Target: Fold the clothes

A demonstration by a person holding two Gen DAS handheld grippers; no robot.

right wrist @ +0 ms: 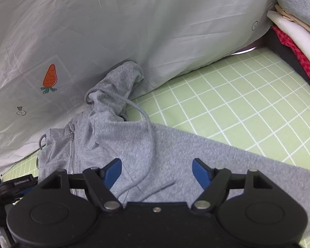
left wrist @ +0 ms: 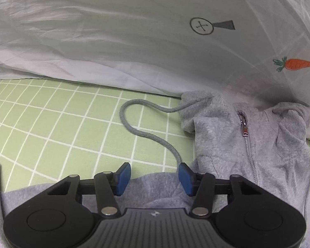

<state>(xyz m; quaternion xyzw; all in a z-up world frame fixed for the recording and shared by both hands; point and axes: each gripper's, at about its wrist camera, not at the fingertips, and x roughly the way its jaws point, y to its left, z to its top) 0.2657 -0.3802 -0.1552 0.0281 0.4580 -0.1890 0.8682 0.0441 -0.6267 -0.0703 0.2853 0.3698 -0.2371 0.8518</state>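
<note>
Green mat (left wrist: 51,124); both grippers (left wrist: 155,178) (right wrist: 157,174) seemingly angled over hoodie (right wrist: 134,144).

Black gripper (left wrist: 155,178); blue pads (left wrist: 123,179)

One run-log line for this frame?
left gripper: open, empty | right gripper: open, empty | grey hoodie: flat, zipped | drawstring: loose

Light was soft, even and rather dim, with faint shadows; the checked sheet (left wrist: 51,113) bowed towards the frame edges; corners were vignetted black; both views looked slightly soft, without glare.
</note>
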